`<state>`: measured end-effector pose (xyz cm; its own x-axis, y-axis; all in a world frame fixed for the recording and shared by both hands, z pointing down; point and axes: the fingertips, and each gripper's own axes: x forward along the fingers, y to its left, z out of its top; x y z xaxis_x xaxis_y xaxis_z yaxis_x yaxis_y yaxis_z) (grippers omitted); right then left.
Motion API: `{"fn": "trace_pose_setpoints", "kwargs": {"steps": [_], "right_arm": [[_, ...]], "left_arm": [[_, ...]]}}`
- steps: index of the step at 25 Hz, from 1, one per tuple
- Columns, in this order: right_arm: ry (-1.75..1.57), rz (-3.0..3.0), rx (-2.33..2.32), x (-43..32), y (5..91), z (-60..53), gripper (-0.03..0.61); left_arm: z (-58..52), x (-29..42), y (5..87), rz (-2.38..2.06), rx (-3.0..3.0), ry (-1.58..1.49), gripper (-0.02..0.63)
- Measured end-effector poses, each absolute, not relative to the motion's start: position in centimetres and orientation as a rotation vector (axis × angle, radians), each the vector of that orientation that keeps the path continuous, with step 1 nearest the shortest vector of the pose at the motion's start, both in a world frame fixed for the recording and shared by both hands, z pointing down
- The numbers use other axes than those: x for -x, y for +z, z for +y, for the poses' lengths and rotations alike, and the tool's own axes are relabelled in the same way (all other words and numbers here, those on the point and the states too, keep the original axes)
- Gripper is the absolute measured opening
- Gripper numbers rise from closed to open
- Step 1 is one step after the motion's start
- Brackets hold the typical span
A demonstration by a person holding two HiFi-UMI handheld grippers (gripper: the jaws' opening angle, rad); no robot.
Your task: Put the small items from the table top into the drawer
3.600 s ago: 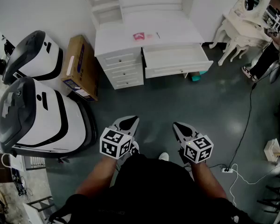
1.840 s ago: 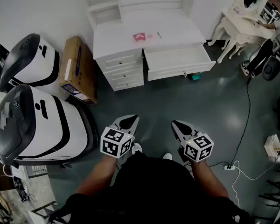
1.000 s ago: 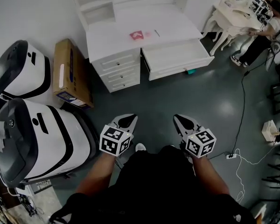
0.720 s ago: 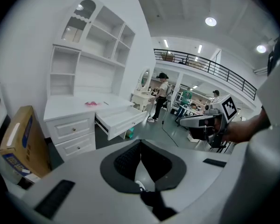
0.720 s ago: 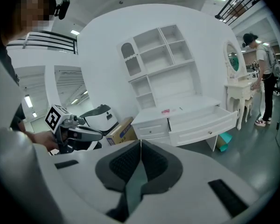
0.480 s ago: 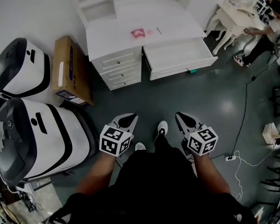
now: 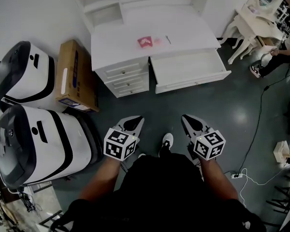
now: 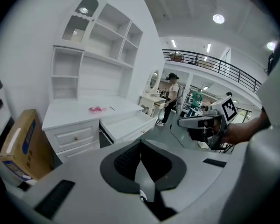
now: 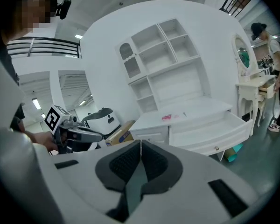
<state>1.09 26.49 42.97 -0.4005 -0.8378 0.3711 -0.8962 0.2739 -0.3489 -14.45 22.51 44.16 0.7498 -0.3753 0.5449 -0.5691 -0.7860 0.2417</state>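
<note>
A white desk (image 7: 130,50) stands ahead with its wide drawer (image 7: 188,69) pulled open and empty. On the desk top lie a pink-red packet (image 7: 145,41), a pale pink item (image 7: 157,41) and a thin dark stick (image 7: 167,39). These small items (image 8: 97,109) (image 9: 167,117) also show far off in both gripper views. My left gripper (image 7: 134,123) and right gripper (image 7: 189,121) hang side by side over the floor, well short of the desk. Both are shut with nothing between the jaws.
A cardboard box (image 7: 76,77) leans left of the desk, beside two large white-and-black machines (image 7: 36,144). A white dressing table (image 7: 253,25) and a person (image 7: 280,50) are at the far right. A cable (image 7: 253,129) runs across the grey floor.
The desk has drawn nearer and lower in the head view as the person walks toward it. One foot has stepped forward between the grippers. Both grippers stay shut.
</note>
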Motion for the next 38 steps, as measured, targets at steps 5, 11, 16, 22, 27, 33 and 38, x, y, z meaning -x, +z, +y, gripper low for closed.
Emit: {"fn": "trace_pose_setpoints", "kwargs": {"steps": [5, 11, 16, 22, 27, 33, 38], "right_arm": [[0.77, -2.449, -1.617, -4.5, 42.8, 23.3, 0.028], [0.768, -2.497, -1.559, -7.8, 42.6, 20.8, 0.028], [0.774, -2.511, -1.525, -9.8, 43.2, 19.2, 0.028], [0.787, -2.533, -1.503, -10.5, 43.4, 18.1, 0.028], [0.816, -2.524, -1.496, -10.6, 44.2, 17.4, 0.028], [0.827, -2.502, -1.513, -10.7, 44.8, 16.0, 0.028], [0.823, -2.486, -1.523, -10.7, 44.9, 13.9, 0.028]], "left_arm": [[19.3, 11.0, 43.7, -0.762, -2.529, 0.64, 0.011], [17.6, 7.4, 43.6, -0.81, -2.515, 0.652, 0.011], [16.5, 5.8, 43.1, -0.865, -2.532, 0.694, 0.011], [15.8, 5.2, 43.2, -0.878, -2.529, 0.747, 0.011], [15.1, 4.9, 43.8, -0.857, -2.496, 0.743, 0.011], [13.5, 4.2, 44.6, -0.824, -2.498, 0.745, 0.011], [11.1, 4.1, 44.9, -0.808, -2.495, 0.741, 0.011]]}}
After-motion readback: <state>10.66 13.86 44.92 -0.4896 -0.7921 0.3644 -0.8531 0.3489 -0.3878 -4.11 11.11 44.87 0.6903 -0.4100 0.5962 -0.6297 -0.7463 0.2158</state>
